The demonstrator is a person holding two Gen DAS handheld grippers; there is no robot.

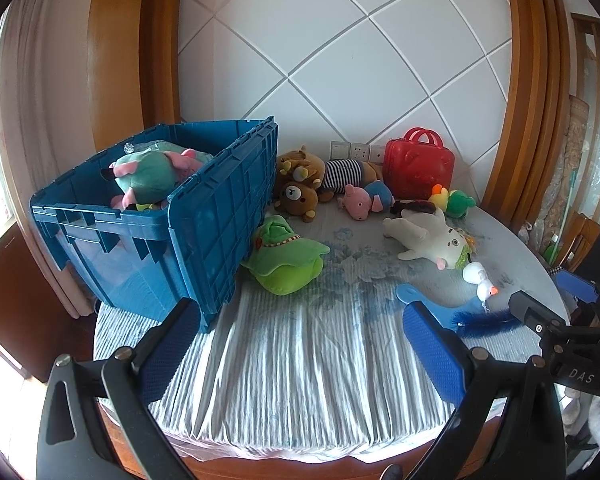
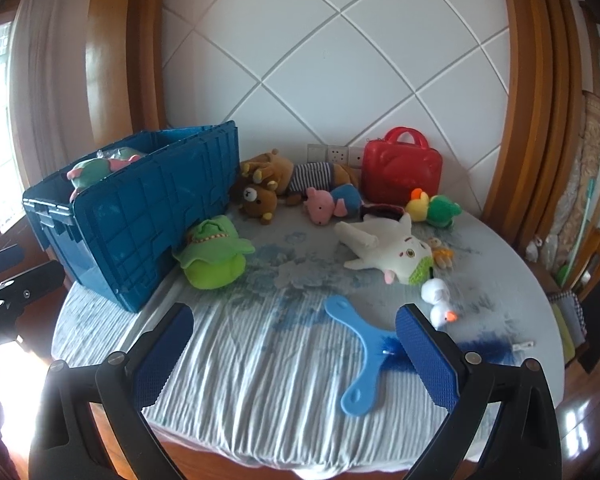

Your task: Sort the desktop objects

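Your left gripper (image 1: 300,350) and right gripper (image 2: 296,350) both hover jaws wide apart, holding nothing; green plush (image 1: 286,256) leans against the blue crate (image 1: 204,216).

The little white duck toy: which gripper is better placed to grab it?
Probably the right gripper. The white duck lies just past its right-hand fingertip, while the left gripper points toward the blue crate. Both are open.
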